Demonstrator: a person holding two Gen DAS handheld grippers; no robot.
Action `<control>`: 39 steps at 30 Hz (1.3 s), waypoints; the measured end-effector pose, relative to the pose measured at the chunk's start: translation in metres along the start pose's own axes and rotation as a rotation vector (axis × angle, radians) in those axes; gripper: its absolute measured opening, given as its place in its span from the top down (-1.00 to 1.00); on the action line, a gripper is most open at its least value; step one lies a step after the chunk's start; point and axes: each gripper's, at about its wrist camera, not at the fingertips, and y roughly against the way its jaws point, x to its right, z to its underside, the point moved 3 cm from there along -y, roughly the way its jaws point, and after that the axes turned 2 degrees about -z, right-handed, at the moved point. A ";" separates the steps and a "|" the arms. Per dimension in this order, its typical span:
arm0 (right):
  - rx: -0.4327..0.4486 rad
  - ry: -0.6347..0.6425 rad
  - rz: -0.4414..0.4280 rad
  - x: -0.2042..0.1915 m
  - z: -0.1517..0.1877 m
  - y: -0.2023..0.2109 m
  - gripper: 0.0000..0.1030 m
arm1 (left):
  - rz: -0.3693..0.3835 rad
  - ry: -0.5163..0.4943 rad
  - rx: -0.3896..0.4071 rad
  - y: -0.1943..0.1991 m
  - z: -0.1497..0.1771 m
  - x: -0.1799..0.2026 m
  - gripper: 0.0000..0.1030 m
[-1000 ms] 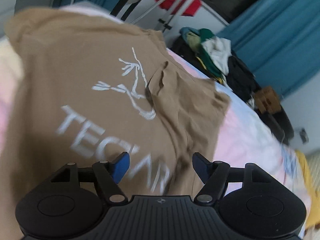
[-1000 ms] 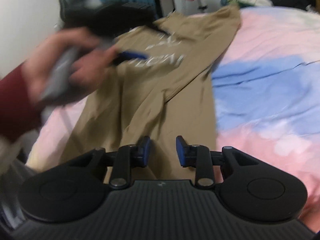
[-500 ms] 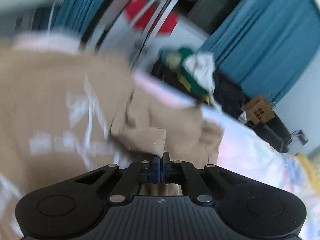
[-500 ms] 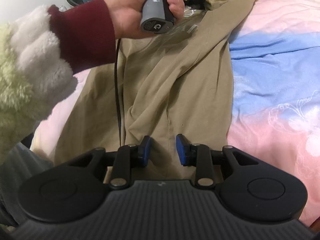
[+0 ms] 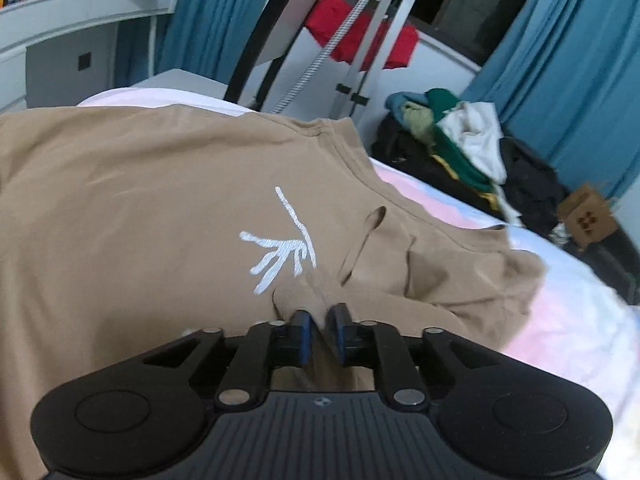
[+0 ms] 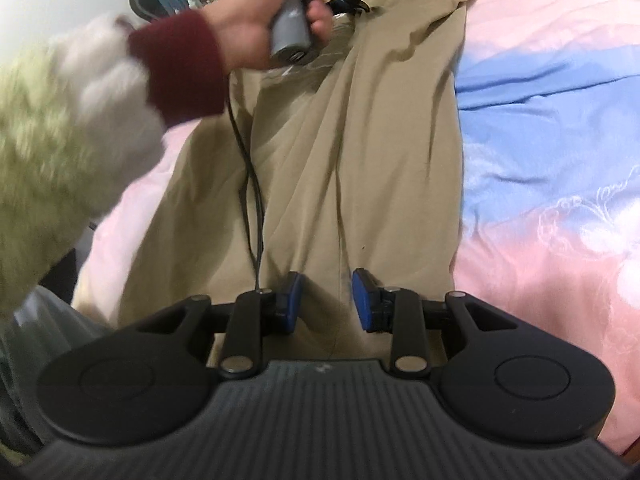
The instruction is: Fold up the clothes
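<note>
Clothes pile [image 5: 452,140] beyond tan shirt [image 5: 140,208]

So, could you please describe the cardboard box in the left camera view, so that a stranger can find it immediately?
Start at the bed with the pink and blue cover, where the tan T-shirt lies. Past its far edge sits a clothes pile, dark, green and white, before the teal curtain. Right of that pile stands the cardboard box, the only brown, hard-edged thing there, with dark marks printed on its side.
</note>
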 end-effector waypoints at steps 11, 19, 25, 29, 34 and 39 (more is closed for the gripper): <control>0.329 -0.116 0.220 0.001 -0.013 0.039 -0.39 | 0.060 0.333 0.141 0.110 -0.012 -0.159 -0.62; 0.445 -0.174 0.361 -0.025 -0.082 0.022 -0.49 | 0.067 0.607 0.142 0.075 -0.006 -0.256 -0.62; 0.508 -0.072 0.348 -0.016 -0.077 -0.033 -0.47 | 0.122 0.547 0.243 0.049 -0.033 -0.258 -0.60; 0.508 -0.136 0.392 0.009 -0.087 -0.042 -0.47 | 0.030 0.388 0.257 0.012 -0.055 -0.232 -0.16; 0.522 -0.201 0.406 0.023 -0.093 -0.042 -0.47 | -0.077 0.247 0.298 0.009 -0.063 -0.199 0.80; 0.536 -0.215 0.428 0.024 -0.093 -0.030 -0.47 | -0.159 0.050 0.366 0.029 -0.077 -0.125 0.84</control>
